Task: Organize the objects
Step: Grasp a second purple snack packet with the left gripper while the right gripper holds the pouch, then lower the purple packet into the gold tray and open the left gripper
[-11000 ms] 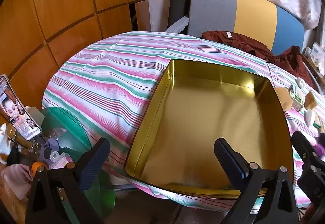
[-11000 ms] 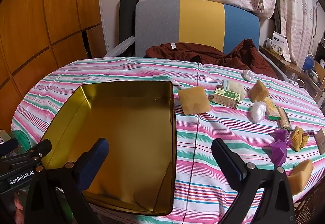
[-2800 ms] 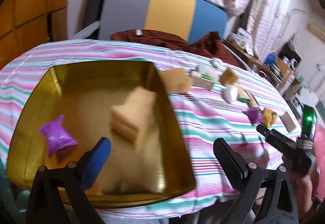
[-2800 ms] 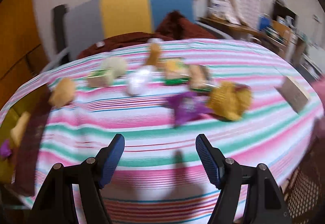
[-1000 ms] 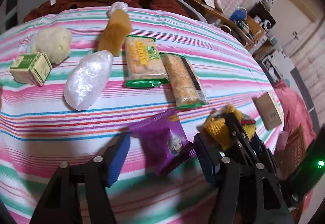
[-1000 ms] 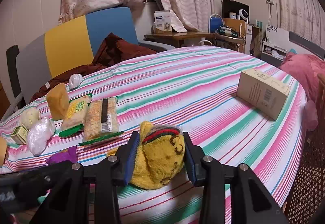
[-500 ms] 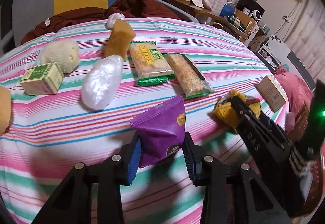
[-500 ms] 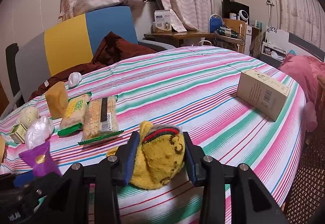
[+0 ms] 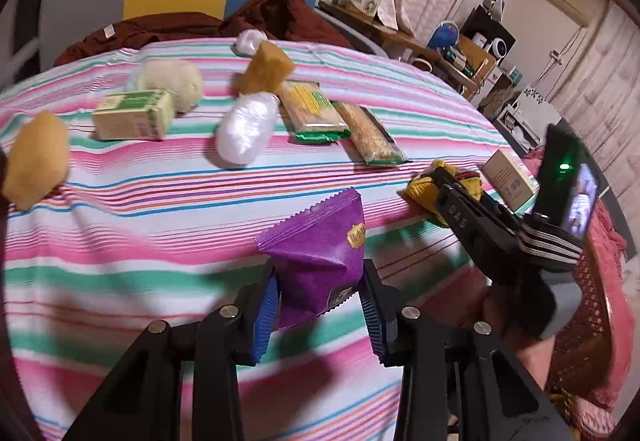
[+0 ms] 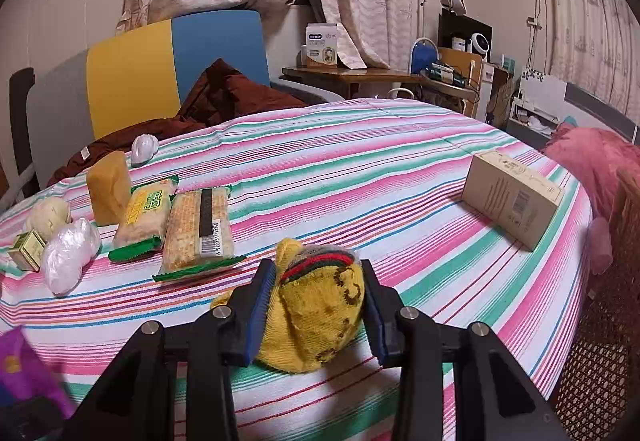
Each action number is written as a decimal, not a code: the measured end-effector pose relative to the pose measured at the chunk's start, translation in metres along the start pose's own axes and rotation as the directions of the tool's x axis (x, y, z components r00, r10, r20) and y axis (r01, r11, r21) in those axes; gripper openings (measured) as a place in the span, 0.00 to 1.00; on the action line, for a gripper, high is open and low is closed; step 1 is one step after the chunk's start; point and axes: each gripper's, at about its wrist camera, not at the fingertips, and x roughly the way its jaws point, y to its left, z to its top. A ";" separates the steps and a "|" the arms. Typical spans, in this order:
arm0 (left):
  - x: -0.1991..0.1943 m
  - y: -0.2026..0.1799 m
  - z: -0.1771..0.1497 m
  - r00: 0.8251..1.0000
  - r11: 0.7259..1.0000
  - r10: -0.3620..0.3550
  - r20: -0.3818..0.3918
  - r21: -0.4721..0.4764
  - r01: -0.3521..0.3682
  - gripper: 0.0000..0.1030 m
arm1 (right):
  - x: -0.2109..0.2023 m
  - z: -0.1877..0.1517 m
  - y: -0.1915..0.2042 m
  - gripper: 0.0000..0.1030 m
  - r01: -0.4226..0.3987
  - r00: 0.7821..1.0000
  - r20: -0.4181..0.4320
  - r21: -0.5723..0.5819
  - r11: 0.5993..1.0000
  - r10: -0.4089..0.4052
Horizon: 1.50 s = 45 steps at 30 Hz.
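My left gripper (image 9: pixel 318 311) is shut on a purple snack packet (image 9: pixel 320 245), which hangs lifted above the striped tablecloth (image 9: pixel 140 209). My right gripper (image 10: pixel 316 311) is shut on a yellow knitted sock bundle (image 10: pixel 316 317) that rests on the cloth near the table's front edge. From the left wrist view the right gripper (image 9: pixel 434 183) shows at the right, clamped on the same yellow bundle (image 9: pixel 420 187). The purple packet (image 10: pixel 20 365) peeks in at the lower left of the right wrist view.
Loose on the cloth lie two biscuit packs (image 10: pixel 198 229), a white plastic-wrapped lump (image 10: pixel 68 249), a small green box (image 9: pixel 132 115), yellow sponge blocks (image 9: pixel 266 67), a pale round bun (image 9: pixel 170 83) and a cardboard box (image 10: pixel 512 197). A chair with dark red cloth (image 10: pixel 224 89) stands behind.
My left gripper closed on the purple packet and lifted it off the cloth, drawing back toward the left. My right gripper stayed clamped on the yellow bundle.
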 end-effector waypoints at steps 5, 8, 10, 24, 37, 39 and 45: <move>-0.029 0.018 -0.004 0.999 0.999 0.007 0.047 -0.034 -0.005 0.38 | -0.001 0.000 0.005 0.39 0.016 1.000 0.008 -0.026 1.000 -0.016; -0.047 0.030 -0.007 0.997 0.998 0.016 0.070 -0.056 -0.012 0.38 | -0.002 0.000 0.009 0.39 0.027 1.000 0.015 -0.043 0.999 -0.026; -0.056 0.038 -0.009 0.996 0.997 0.022 0.083 -0.070 -0.016 0.38 | -0.003 0.000 0.011 0.39 0.034 0.999 0.021 -0.056 0.998 -0.033; -0.129 0.125 -0.019 0.976 0.966 0.140 0.165 -0.240 -0.098 0.38 | -0.012 -0.004 0.023 0.39 0.038 0.998 0.063 -0.129 0.991 -0.030; -0.174 0.230 -0.023 0.934 0.873 0.304 0.186 -0.448 -0.195 0.38 | -0.013 -0.010 0.031 0.39 0.054 0.997 0.064 -0.182 0.982 -0.043; -0.173 0.245 -0.026 0.934 0.860 0.316 0.168 -0.467 -0.207 0.38 | -0.012 -0.010 0.031 0.39 0.053 0.997 0.060 -0.183 0.982 -0.043; -0.158 0.272 -0.031 0.944 0.831 0.319 0.088 -0.505 -0.234 0.38 | -0.012 -0.012 0.033 0.39 0.064 0.997 0.060 -0.195 0.979 -0.053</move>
